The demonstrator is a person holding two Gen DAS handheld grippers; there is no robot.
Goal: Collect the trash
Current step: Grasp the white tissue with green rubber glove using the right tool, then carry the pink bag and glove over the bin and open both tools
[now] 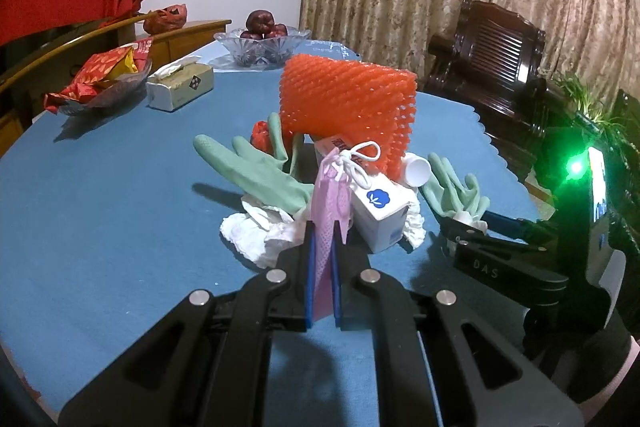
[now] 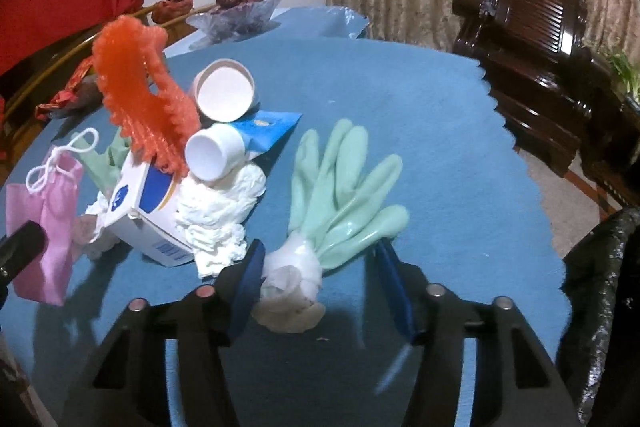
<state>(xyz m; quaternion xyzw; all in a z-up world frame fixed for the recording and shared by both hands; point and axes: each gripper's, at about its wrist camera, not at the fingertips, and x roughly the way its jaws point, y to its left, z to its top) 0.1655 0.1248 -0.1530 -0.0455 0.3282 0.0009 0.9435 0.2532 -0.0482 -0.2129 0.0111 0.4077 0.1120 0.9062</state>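
Trash [image 1: 384, 211] heaped; glass bowl [image 1: 262, 45] holds apples [image 1: 262, 23].

Ahead of left gripper [image 1: 324, 227]: trash pile blocks the way, white carton [image 1: 382, 215] and orange foam net [image 1: 348, 111] close in front. Blue table [image 1: 120, 211] to its left bare. Right of right gripper [image 2: 320, 267]: open cloth up to black bin bag [image 2: 600, 291].

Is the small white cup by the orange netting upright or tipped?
Tipped: the small white cup lies on its side against the orange netting, its open mouth facing the right wrist camera.
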